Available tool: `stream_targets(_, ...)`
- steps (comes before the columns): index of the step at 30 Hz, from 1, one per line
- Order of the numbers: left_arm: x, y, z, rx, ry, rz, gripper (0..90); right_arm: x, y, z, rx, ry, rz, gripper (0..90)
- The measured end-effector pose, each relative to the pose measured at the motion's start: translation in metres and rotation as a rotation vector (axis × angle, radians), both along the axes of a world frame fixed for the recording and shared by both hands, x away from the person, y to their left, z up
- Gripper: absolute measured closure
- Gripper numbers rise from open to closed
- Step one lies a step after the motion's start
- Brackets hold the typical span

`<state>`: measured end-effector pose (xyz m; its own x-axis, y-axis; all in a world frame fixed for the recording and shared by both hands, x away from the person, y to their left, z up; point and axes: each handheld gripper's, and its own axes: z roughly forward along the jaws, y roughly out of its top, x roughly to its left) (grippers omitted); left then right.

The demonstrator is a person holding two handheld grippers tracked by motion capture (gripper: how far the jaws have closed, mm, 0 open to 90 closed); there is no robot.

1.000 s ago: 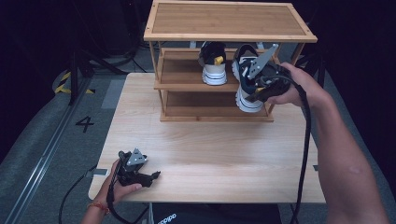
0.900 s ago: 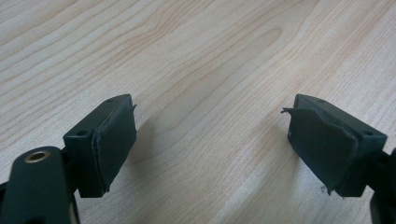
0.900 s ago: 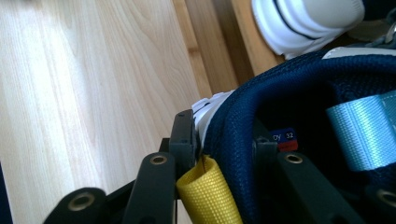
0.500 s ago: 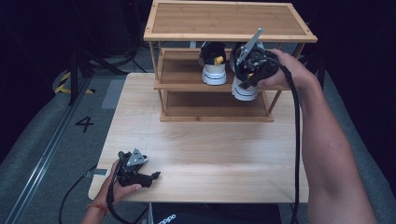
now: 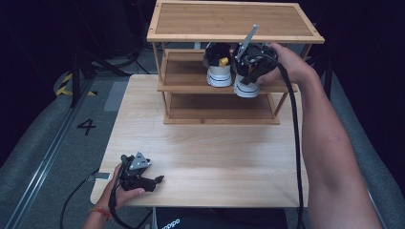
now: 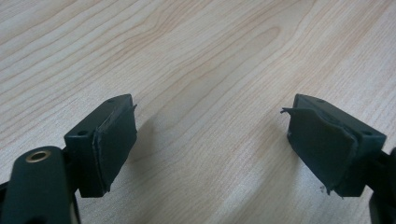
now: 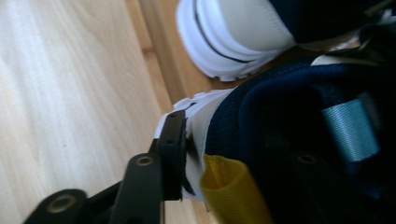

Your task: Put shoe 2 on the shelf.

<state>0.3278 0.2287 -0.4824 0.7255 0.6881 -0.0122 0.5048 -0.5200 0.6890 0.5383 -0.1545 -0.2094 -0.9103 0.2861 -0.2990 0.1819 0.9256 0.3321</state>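
At the near left we see the left gripper (image 5: pixel 155 180) resting on the pale wood-grain table (image 5: pixel 229 157), its rubber-padded jaws spread apart over bare boards. Far right, the bamboo slatted rack (image 5: pixel 191 86) holds one sneaker (image 5: pixel 218 71) on its middle shelf. The right gripper (image 5: pixel 248 71) is clamped on the navy mesh heel collar of a second sneaker (image 5: pixel 246 88), white-soled, at that shelf's front edge.

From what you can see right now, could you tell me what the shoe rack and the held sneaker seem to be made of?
The shoe rack looks like light bamboo or wood with a smooth matte finish: fine parallel grain shows on its top. The sneaker seems dark navy mesh fabric over a white, probably rubber, sole, with a yellow woven pull tab.
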Motion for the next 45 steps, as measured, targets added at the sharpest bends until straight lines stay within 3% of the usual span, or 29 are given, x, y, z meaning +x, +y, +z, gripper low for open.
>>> stream_targets(13,0.0,0.0,0.0,-0.004,0.006,0.003,16.1,-0.006,-0.003,0.005,0.011,-0.139,-0.05,43.7)
stream_targets(16,0.0,0.0,0.0,-0.004,0.007,0.003,16.1,-0.011,-0.006,0.007,0.041,-0.188,-0.062,41.9)
stream_targets(22,-0.001,0.0,0.0,-0.004,0.006,0.004,16.0,-0.029,-0.023,0.012,0.168,-0.282,-0.112,40.9)
stream_targets(24,-0.001,-0.001,0.0,-0.004,0.005,0.005,16.0,-0.035,-0.03,0.01,0.217,-0.275,-0.127,40.5)
stream_targets(25,-0.001,-0.001,0.0,-0.004,0.005,0.005,16.0,-0.035,-0.03,0.01,0.217,-0.275,-0.127,40.5)
stream_targets(28,0.0,0.0,0.0,0.002,0.002,0.003,16.0,-0.047,-0.045,0.003,0.281,-0.304,-0.178,36.7)
stream_targets(35,-0.001,-0.001,0.0,-0.004,0.007,0.009,16.0,-0.052,-0.065,-0.017,0.446,-0.262,-0.272,32.7)
stream_targets(45,-0.001,-0.001,0.0,-0.005,0.007,0.009,16.0,-0.044,-0.06,-0.05,0.496,-0.22,-0.374,26.7)
